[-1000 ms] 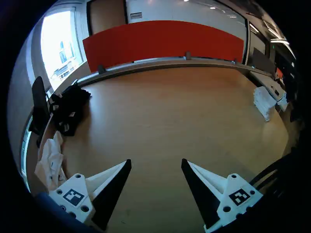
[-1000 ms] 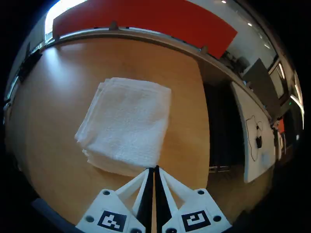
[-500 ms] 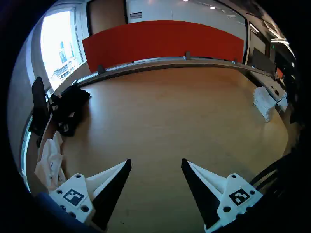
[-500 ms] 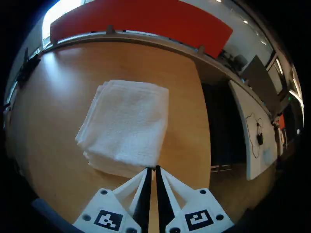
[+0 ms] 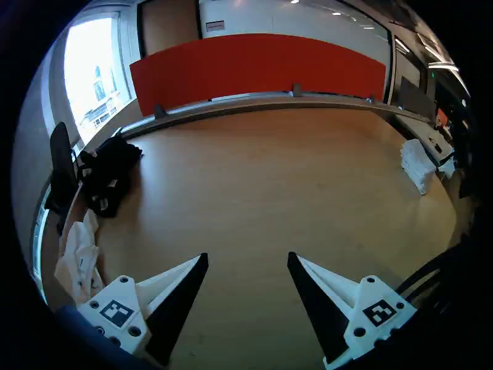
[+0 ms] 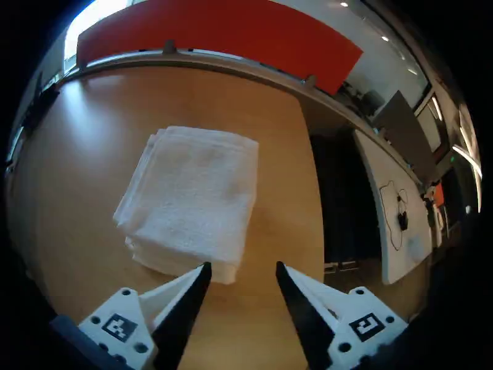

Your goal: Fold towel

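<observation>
The white terry towel (image 6: 191,200) lies folded into a thick, squarish stack on the smooth light-wood table (image 6: 74,142), near its right edge. The fold looks finished. The right hand-held gripper (image 6: 240,277) stands with its fingers apart, the stack's near corner just at their tips. A clean finish means lifting straight back and clear, so that no finger snags the looped pile or drags the soft, layered edges askew. The left hand-held gripper (image 5: 248,262) hangs spread over bare table, well apart from the towel.
</observation>
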{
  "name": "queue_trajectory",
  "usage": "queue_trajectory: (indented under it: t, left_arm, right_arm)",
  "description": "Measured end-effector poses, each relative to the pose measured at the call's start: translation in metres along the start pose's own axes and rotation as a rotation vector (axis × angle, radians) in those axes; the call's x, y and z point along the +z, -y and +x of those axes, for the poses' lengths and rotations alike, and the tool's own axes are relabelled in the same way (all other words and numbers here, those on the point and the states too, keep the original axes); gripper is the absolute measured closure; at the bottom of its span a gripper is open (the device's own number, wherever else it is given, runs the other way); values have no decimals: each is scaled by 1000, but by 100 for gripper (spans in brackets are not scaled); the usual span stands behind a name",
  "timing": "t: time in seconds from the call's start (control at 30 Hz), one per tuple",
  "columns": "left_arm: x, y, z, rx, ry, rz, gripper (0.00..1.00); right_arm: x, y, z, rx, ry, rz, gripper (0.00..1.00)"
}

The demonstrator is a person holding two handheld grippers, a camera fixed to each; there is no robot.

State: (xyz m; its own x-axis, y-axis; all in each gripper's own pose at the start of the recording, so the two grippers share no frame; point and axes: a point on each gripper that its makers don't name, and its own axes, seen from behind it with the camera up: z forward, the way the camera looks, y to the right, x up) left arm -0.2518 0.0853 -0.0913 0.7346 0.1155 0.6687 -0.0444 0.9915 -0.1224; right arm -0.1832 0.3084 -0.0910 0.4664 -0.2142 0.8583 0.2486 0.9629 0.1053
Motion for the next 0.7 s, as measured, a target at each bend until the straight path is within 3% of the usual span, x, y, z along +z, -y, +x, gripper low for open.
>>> queue_trajectory:
  t: [0.07,0.47,0.7]
  left_arm:
    - [0,0,0,0,-1,-1,4]
    - [-4,4,2,-10,-14,-1,4]
    - [-7,5,3,-26,-20,-3,4]
  right_arm:
    - [-1,2,2,5,-7,4,6]
    - [-10,11,16,72,-53,22,6]
    - [-13,27,17,144,-50,59,6]
